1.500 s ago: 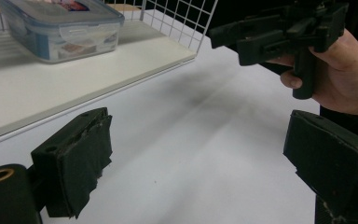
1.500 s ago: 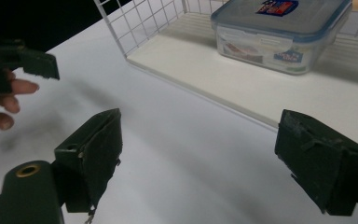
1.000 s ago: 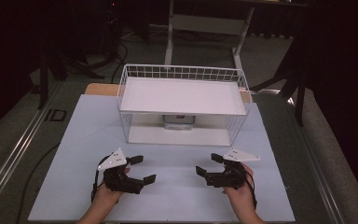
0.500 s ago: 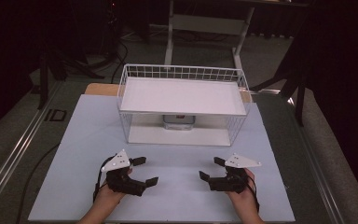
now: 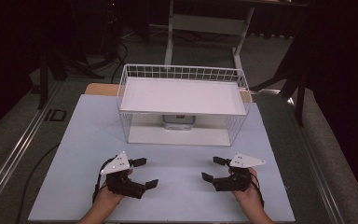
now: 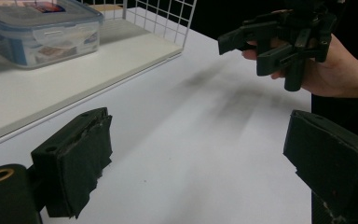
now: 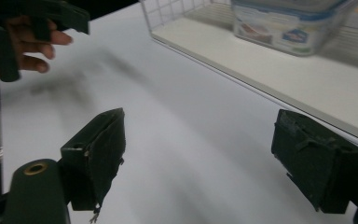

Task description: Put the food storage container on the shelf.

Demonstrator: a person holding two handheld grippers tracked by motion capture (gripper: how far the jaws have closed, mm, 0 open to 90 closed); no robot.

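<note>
both hand-held grippers drew back, spread | lidded box (image 5: pixel 179 121) inside wire basket (image 5: pixel 182 73)

On the table (image 5: pixel 88 140), a wire basket (image 5: pixel 184 74) stands at 12 o'clock; a box (image 5: pixel 179 122) lies inside. The left gripper (image 5: pixel 144 173) is at 7 o'clock, the right gripper (image 5: pixel 212 169) at 5 o'clock.

I have drawn my left gripper (image 5: pixel 145 172) and right gripper (image 5: pixel 214 169) slightly back toward my side of the table (image 5: pixel 182 154) and wider apart, the right gripper moving farther.
</note>
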